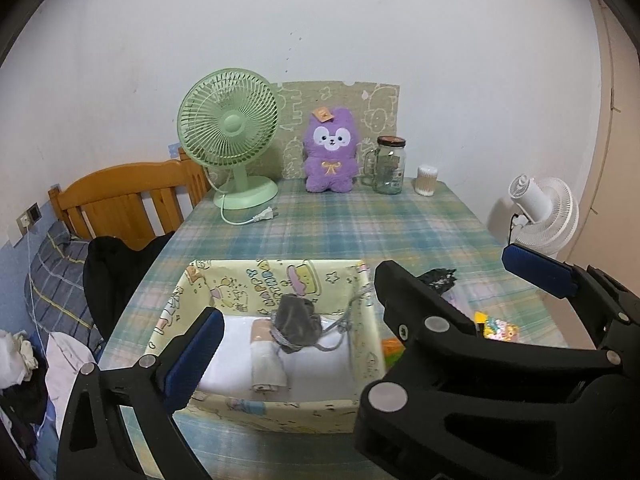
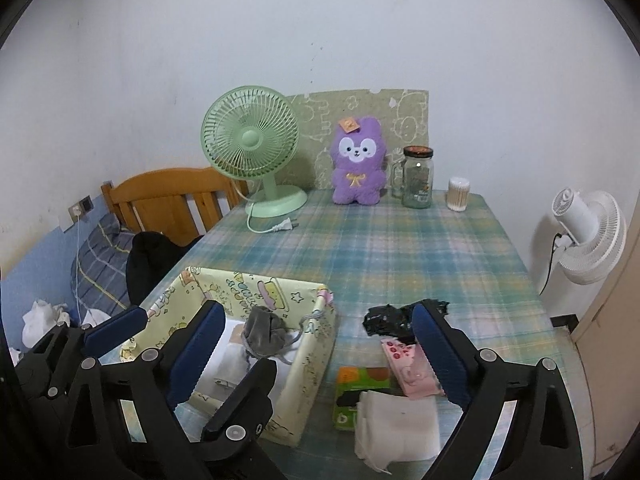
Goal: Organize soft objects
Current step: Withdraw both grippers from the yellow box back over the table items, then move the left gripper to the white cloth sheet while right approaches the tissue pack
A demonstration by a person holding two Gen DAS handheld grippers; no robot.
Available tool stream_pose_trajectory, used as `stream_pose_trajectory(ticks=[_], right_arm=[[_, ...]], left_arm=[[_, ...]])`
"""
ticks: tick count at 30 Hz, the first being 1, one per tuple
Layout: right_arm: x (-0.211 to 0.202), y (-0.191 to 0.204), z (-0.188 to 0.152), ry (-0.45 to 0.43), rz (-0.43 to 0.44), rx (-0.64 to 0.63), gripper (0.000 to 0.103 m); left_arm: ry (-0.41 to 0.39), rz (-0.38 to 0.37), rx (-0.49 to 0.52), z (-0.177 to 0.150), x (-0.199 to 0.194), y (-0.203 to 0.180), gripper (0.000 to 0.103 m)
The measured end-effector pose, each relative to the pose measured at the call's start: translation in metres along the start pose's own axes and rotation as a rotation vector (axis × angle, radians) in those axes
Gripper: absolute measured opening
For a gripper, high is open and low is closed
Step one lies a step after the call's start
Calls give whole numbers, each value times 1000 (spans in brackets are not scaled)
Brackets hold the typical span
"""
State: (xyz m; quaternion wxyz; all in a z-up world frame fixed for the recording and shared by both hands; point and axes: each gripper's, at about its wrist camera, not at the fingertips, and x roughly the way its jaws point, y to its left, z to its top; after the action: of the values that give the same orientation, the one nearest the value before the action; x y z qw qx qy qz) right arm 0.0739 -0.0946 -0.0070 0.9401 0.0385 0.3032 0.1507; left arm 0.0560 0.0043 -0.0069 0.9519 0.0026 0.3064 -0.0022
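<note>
A yellow cartoon-print fabric box (image 1: 276, 404) (image 2: 316, 360) stands on the plaid table. Inside lie a grey drawstring pouch (image 1: 294, 320) (image 2: 264, 334) and a rolled white cloth (image 1: 266, 364). My left gripper (image 1: 368, 308) is open and empty over the box. My right gripper (image 2: 320, 352) is open and empty above the box's right wall. To the right of the box lie a folded white cloth (image 2: 396, 426), a pink packet (image 2: 408, 366), a green tissue pack (image 2: 354, 388) and a black crumpled item (image 2: 392, 318).
At the table's back stand a green fan (image 2: 256, 148), a purple plush toy (image 2: 358, 164), a glass jar (image 2: 418, 178) and a cotton-swab tub (image 2: 458, 194). A wooden bed headboard (image 2: 172, 196) and bedding lie left. A white fan (image 2: 588, 236) stands right.
</note>
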Motion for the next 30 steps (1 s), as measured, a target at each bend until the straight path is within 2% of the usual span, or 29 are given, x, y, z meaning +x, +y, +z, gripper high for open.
stream_pose_trajectory(ticks=[4,14,30], right_arm=[[-12,-9,-1,-20,-14,6,97],[-31,-30,-5,-54,-52,12,97],[-30,-62,-26,-35,-85,9,97]], left_arm=[[-51,3,26,1,-10,-11,101],[-88,-17,42,-1,-19,-37,101],[-76,-37,32,-18,-7,-71,100]])
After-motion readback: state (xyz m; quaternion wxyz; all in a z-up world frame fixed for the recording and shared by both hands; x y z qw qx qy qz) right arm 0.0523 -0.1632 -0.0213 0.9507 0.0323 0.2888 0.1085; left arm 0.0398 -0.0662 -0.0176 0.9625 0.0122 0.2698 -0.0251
